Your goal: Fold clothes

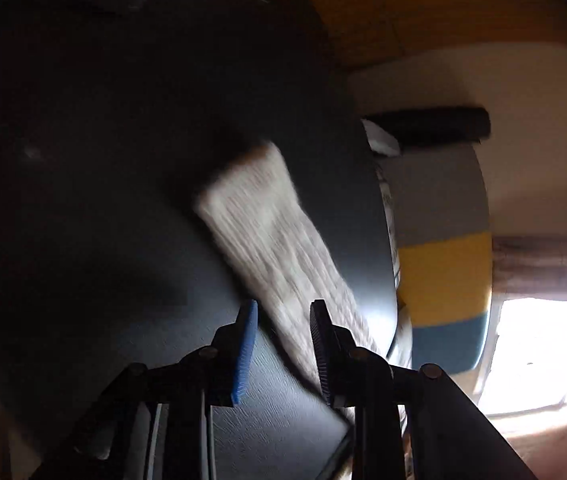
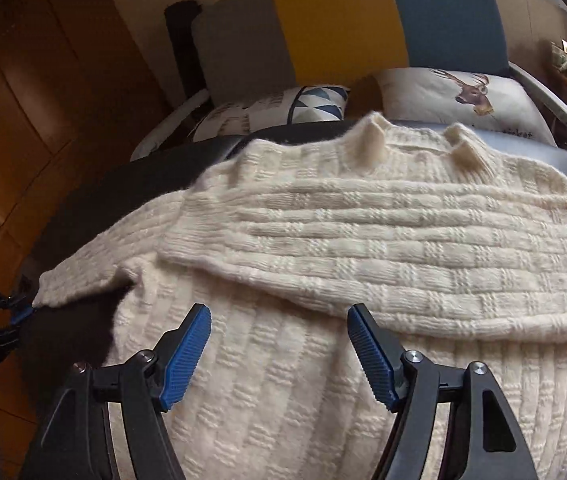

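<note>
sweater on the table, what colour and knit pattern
Cream sweater, ribbed with small basket-weave blocks; clearest in the right wrist view.

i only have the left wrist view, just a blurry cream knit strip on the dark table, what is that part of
Observer: It is one sleeve of a cream ribbed-knit sweater spread over the dark table.
Operator: where's the right tool
Observer: The right tool hangs open above the sweater's body, holding nothing.
Operator: any fold done yet
Observer: Yes, a knit layer lies folded across the body, below the collar.
</note>
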{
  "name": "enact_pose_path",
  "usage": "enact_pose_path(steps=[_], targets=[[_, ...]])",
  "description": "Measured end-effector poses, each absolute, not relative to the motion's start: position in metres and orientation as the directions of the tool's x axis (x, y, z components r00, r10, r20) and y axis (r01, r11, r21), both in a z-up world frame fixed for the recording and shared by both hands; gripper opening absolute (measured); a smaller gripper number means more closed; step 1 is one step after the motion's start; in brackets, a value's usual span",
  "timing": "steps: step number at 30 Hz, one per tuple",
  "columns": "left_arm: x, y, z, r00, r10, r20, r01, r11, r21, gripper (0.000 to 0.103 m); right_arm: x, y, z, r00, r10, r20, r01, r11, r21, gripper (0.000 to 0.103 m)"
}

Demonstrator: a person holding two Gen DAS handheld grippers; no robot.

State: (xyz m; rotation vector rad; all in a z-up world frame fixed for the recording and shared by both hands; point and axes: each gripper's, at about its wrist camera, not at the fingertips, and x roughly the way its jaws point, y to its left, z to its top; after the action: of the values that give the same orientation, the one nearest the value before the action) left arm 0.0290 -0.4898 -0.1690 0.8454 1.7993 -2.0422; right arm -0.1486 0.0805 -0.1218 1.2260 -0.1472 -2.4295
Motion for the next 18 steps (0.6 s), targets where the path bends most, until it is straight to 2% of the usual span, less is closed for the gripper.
enact_pose_path(steps=[2, 3, 4, 11, 15, 18], targets=[[0.028, -0.498, -0.177, -0.797, 0.165, -0.581, 0.567, -0.124, -0.814, 0.038, -0.151, 0.067, -0.116, -0.526, -0.412, -0.744, 0.34, -0.904, 0.259, 0.073], [0.027, -0.501, -0.182, -0.803, 0.168, -0.572, 0.564, -0.098, -0.82, 0.047, -0.152, 0.063, -0.114, -0.526, -0.413, -0.744, 0.349, -0.902, 0.254, 0.073], [0.024, -0.502, -0.186, -0.806, 0.174, -0.565, 0.562, -0.074, -0.824, 0.051, -0.152, 0.059, -0.111, -0.526, -0.414, -0.743, 0.357, -0.9, 0.249, 0.073], [0.001, -0.495, -0.196, -0.821, 0.159, -0.549, 0.553, -0.019, -0.833, 0.051, -0.154, 0.047, -0.105, -0.524, -0.409, -0.747, 0.382, -0.897, 0.223, 0.073], [0.0, -0.488, -0.206, -0.841, 0.168, -0.514, 0.534, 0.115, -0.837, 0.051, -0.164, 0.048, -0.107, -0.525, -0.393, -0.755, 0.371, -0.904, 0.212, 0.073], [0.0, -0.483, -0.207, -0.843, 0.13, -0.522, 0.537, 0.149, -0.831, 0.045, -0.177, 0.05, -0.11, -0.526, -0.369, -0.766, 0.362, -0.912, 0.191, 0.073]])
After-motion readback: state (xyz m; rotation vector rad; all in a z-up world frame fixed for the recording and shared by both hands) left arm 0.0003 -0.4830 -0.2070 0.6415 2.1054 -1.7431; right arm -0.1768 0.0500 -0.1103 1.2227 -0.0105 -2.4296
